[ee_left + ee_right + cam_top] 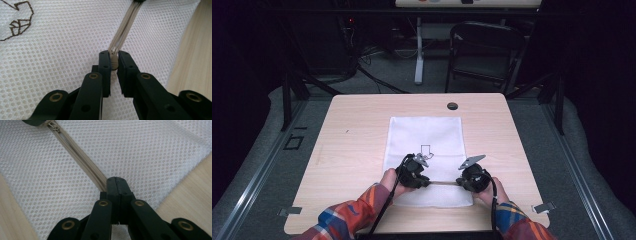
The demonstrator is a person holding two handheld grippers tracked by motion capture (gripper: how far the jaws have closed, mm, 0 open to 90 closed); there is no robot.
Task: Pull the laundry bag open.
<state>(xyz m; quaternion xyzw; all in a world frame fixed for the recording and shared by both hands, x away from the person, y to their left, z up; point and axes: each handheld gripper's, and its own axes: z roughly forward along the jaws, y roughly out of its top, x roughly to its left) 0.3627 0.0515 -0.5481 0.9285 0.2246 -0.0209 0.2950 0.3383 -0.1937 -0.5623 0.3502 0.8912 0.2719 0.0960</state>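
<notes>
The mesh bag (424, 150) lies flat in the middle of the desk (352, 130), its zipper (82, 161) running across the end nearest the person. The zipper's small beige pull tab (114, 62) is pinched between the jaws of the left gripper (114, 61), which are clenched on it with only the tab's thickness between them. In the right gripper view, the right gripper (116, 182) has its jaws pressed tight together at the zipper's other end, apparently clamping the tape and the mesh there (whatever is caught sits too deep between the pads to make out). The likely reason for this arrangement is tension: one gripper anchors the bag so it cannot slide or bunch, while the other is placed to draw the slider along the teeth. Seen from the high view, both grippers sit low over the bag's near edge, facing each other with the zipper stretched straight between them. A small line drawing (426, 149) is printed on the bag farther out. Beyond the desk, a dark folding chair (484, 50) stands on the floor.
</notes>
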